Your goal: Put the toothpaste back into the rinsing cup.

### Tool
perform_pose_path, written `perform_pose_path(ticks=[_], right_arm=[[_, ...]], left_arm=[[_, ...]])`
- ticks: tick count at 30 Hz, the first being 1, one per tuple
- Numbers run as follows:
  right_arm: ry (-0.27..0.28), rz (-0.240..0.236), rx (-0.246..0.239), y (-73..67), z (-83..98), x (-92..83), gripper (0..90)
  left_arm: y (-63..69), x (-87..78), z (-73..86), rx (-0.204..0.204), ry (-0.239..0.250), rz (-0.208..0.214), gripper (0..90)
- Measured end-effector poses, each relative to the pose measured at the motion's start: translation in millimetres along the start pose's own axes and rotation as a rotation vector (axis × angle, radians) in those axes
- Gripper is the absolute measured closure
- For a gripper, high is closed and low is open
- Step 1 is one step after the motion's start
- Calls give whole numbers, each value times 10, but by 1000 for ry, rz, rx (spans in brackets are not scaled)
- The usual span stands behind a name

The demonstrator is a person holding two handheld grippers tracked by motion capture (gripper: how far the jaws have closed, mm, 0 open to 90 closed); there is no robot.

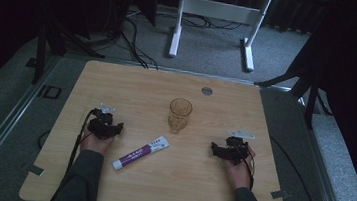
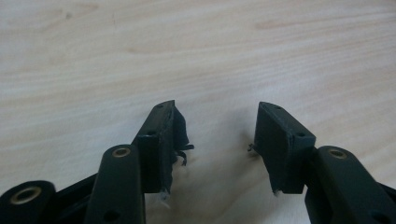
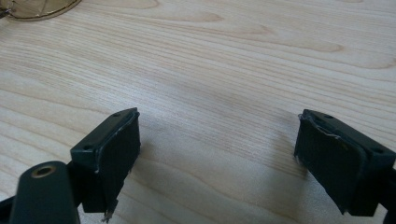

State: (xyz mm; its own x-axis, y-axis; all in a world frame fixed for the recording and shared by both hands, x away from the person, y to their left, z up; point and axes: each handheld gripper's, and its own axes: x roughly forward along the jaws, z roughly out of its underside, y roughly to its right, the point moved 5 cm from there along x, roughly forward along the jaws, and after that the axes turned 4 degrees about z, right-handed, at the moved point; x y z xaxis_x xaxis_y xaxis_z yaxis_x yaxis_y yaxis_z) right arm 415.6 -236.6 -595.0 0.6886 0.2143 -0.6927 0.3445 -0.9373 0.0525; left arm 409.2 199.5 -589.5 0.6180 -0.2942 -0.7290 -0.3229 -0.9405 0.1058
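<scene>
High view: toothpaste tube [image 1: 141, 152] lies between both grippers — jaws apart, empty.

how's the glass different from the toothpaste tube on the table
The glass stands upright with its open mouth up; the toothpaste tube lies flat on its side, angled across the table. The glass is see-through amber; the tube is opaque white with a purple band. The glass sits farther from the person, the tube nearer, between the two hand-held grippers. Both rest on the wood, untouched by either gripper.
</scene>
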Motion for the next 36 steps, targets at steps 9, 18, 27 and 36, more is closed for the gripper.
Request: perform_pose_path(ticks=[9, 18, 27, 36], right_arm=[[3, -12, -13, 11, 4, -4, 145], [3, -11, -11, 9, 4, -4, 145], [3, -11, -11, 9, 4, -4, 145], [2, -11, -10, 8, 4, -4, 145]], left_arm=[[-68, -199, 5, 32, 12, -45, 528], [62, -488, -157, 41, 25, 1, 528], [249, -668, -299, 65, 14, 52, 518], [388, -726, -341, 111, -29, 70, 516]])
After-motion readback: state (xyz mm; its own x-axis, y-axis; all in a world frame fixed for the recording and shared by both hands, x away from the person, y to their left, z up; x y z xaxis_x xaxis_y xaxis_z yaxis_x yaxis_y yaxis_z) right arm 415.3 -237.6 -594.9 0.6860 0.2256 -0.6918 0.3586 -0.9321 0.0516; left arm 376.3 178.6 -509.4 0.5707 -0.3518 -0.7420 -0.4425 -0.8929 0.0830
